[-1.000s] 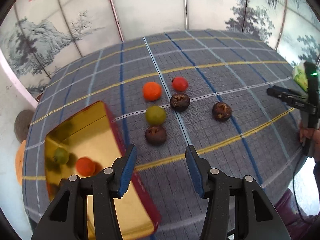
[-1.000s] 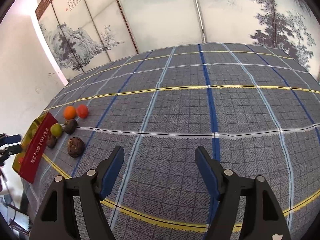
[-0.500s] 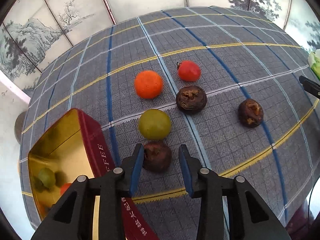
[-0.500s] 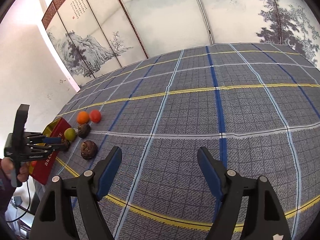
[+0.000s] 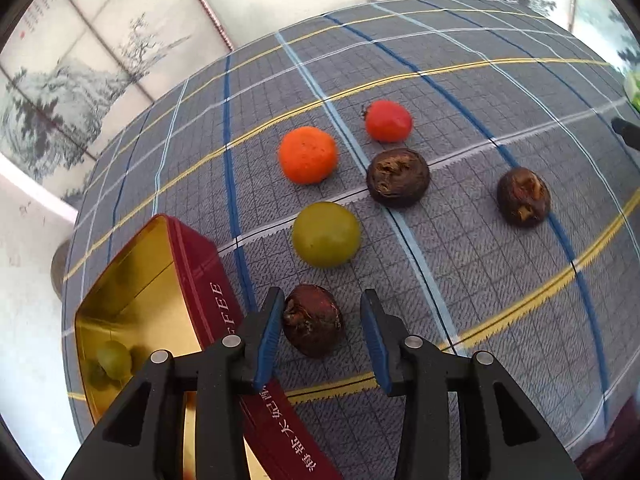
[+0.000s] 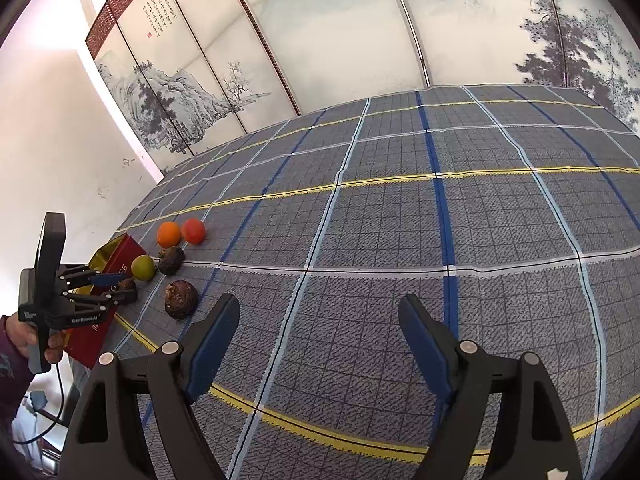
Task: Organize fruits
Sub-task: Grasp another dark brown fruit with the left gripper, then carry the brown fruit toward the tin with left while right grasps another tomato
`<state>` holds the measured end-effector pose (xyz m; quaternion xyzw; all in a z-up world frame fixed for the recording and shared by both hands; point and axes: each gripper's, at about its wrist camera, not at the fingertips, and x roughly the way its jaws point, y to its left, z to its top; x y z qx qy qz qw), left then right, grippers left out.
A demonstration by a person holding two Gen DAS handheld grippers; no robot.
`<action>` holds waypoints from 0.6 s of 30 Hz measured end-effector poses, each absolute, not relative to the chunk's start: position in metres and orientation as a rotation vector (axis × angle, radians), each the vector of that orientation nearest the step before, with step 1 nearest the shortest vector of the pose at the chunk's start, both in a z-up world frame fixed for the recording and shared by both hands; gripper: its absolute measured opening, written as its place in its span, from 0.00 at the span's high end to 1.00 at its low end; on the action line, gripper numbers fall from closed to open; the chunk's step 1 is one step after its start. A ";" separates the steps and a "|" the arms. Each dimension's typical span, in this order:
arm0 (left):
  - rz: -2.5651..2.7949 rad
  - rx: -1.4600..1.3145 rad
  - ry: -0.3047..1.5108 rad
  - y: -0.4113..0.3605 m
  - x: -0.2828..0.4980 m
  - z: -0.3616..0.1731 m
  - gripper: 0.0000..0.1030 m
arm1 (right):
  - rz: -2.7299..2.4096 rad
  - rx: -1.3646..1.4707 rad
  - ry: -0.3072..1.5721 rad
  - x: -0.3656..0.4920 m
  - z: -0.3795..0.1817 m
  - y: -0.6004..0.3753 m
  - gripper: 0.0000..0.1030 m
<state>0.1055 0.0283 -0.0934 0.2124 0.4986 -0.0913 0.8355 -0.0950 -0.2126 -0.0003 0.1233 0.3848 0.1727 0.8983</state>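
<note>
red tin (image 5: 208, 280) side wall: gold letters "fee" readable, then chinese characters further along, can't make them out. left gripper (image 6: 102, 290) body in right wrist view: white "genrobot.ai". folding screen (image 6: 160, 16) panel: columns of black calligraphy plus small red seal, too small to read.

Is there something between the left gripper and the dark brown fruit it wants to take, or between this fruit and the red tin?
Nothing visible blocks either. The left gripper has its jaws open on both sides of the dark brown fruit, with a gap on the right side. The red tin lies open directly to the left, its side wall the only thing to clear.
</note>
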 end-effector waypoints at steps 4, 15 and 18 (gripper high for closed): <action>-0.210 0.423 1.038 0.028 0.101 -0.089 0.72 | 0.359 0.257 0.795 -0.095 0.000 -0.214 0.23; -0.210 0.139 0.911 0.031 0.043 -0.031 0.72 | 0.428 0.271 0.811 -0.086 0.007 -0.201 0.23; -0.224 0.085 0.909 0.034 0.030 -0.021 0.72 | 0.537 0.253 0.793 -0.064 0.028 -0.167 0.23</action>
